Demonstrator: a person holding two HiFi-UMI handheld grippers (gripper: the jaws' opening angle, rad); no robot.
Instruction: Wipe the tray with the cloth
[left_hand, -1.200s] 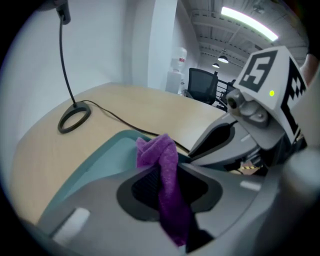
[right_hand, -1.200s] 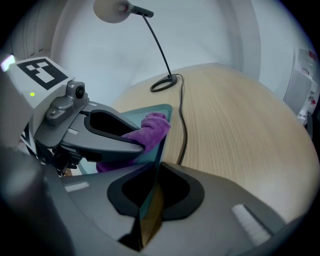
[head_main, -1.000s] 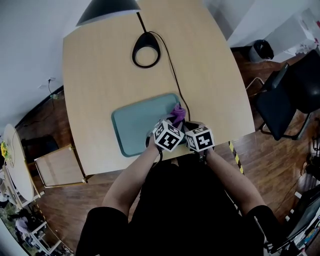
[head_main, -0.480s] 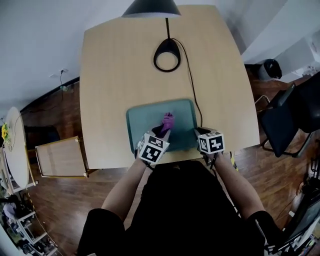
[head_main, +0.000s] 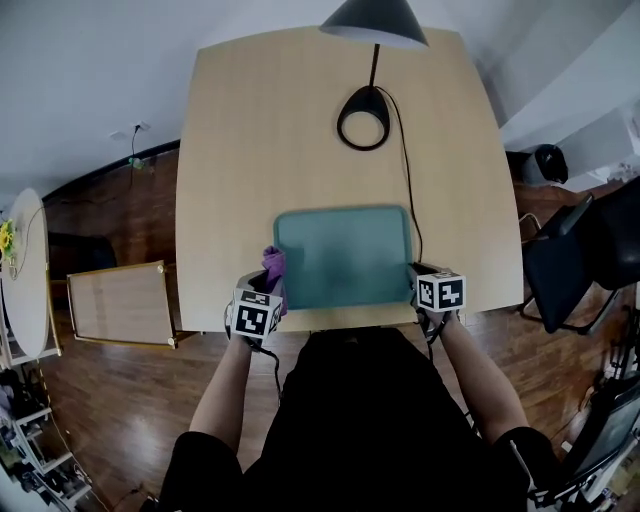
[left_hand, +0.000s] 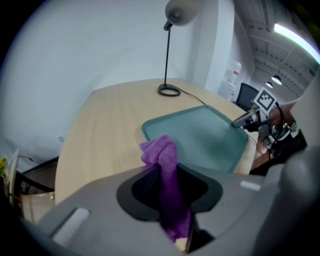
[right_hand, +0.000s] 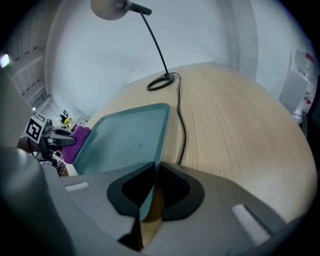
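The left gripper (left_hand: 167, 200): jaws pinch the purple cloth (left_hand: 161, 155), which sticks up between them. The teal tray (left_hand: 200, 135) lies ahead-right of them on the worktop (left_hand: 110, 125). The right gripper (right_hand: 148, 200): jaws clamped on the tray's near rim.

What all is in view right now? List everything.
table: 1, light wood, under tray and lamp
tray: 1, teal, near edge of table
cloth: 1, purple, just left of tray
lamp: 1, dark, far end of table
cord: 1, black, from lamp past tray's right side
chair: 1, black, floor at right
wooden box: 1, light wood, floor at left
left gripper: 1, grey, shut on cloth
right gripper: 1, grey, shut on tray's right rim
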